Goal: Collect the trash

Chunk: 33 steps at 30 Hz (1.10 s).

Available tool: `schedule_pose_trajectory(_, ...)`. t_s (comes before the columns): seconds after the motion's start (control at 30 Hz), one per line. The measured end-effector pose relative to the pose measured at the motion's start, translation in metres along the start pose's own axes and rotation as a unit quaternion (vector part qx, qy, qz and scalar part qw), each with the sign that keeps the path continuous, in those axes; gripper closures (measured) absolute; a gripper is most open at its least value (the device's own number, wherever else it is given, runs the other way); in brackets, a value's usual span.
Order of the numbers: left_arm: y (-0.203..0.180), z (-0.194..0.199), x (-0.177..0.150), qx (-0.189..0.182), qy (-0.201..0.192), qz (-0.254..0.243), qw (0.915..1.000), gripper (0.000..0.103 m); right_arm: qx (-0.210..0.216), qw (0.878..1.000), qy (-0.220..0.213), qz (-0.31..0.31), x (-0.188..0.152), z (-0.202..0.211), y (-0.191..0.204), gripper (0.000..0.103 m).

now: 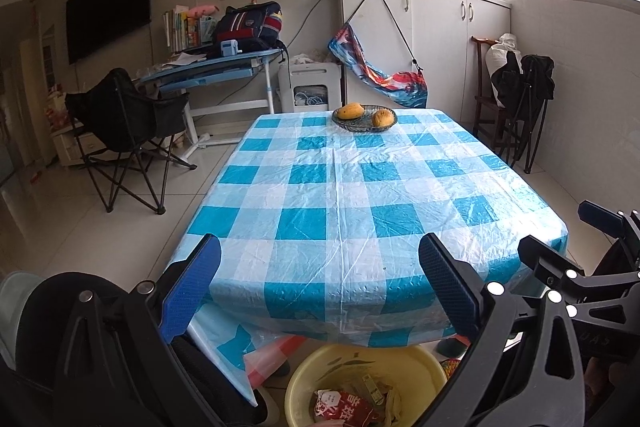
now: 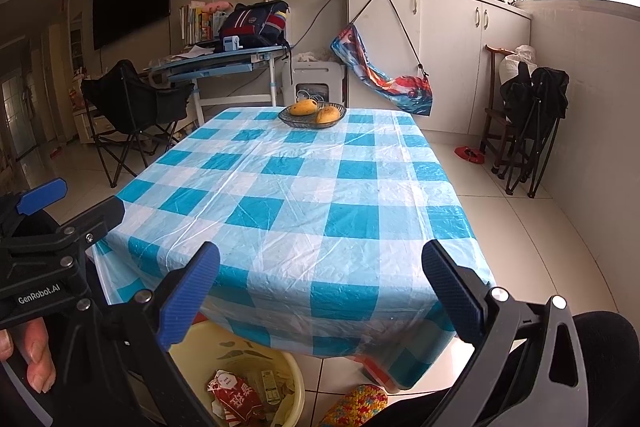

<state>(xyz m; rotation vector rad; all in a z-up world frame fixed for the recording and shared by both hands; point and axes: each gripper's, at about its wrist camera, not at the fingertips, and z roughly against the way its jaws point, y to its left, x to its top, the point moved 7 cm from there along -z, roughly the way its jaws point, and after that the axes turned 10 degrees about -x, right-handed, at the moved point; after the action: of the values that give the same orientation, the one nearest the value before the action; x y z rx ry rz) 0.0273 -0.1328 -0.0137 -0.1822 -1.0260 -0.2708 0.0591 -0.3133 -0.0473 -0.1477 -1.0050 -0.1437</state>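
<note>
Both tools are hovering at the near edge of the checked table. The left gripper and the right gripper are standing with jaws spread wide, gripping nothing. Trash wrappers are lying in the yellow basin below the table's edge. A fruit bowl is sitting at the far end.

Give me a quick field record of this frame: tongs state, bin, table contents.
left tongs: open, empty, held above the near table edge
right tongs: open, empty, same height beside the left
bin: yellow basin on the floor under the near table edge
bin contents: red wrapper and other packaging
table: blue checked cloth
on table: glass dish with two mangoes at the far end
trash on table: none visible
</note>
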Motion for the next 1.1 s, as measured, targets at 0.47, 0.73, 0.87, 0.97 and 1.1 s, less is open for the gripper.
schedule_pose_trajectory(0.47,0.0094,0.0003,-0.0036,0.002,0.004,0.003,1.0000,0.007,-0.002,1.000,0.003,-0.003,-0.0005,-0.0004,0.0008,0.006)
schedule_pose_trajectory(0.73,0.0101,0.0003,-0.0051,0.000,0.003,0.001,1.0000,0.007,-0.003,1.000,0.004,-0.001,-0.0008,-0.0002,0.0020,0.006)
schedule_pose_trajectory(0.87,0.0100,0.0015,-0.0072,-0.001,0.002,-0.007,1.0000,0.007,-0.003,1.000,0.003,-0.001,-0.0009,0.0000,0.0022,0.006)
schedule_pose_trajectory(0.97,0.0077,0.0025,-0.0072,-0.002,0.000,-0.011,0.9999,0.007,-0.003,1.000,0.004,-0.001,-0.0011,-0.0002,0.0026,0.006)
schedule_pose_trajectory(1.1,0.0078,0.0044,-0.0064,-0.004,-0.003,-0.012,0.9999,0.007,-0.004,1.000,0.006,0.003,-0.0048,-0.0032,0.0046,0.006)
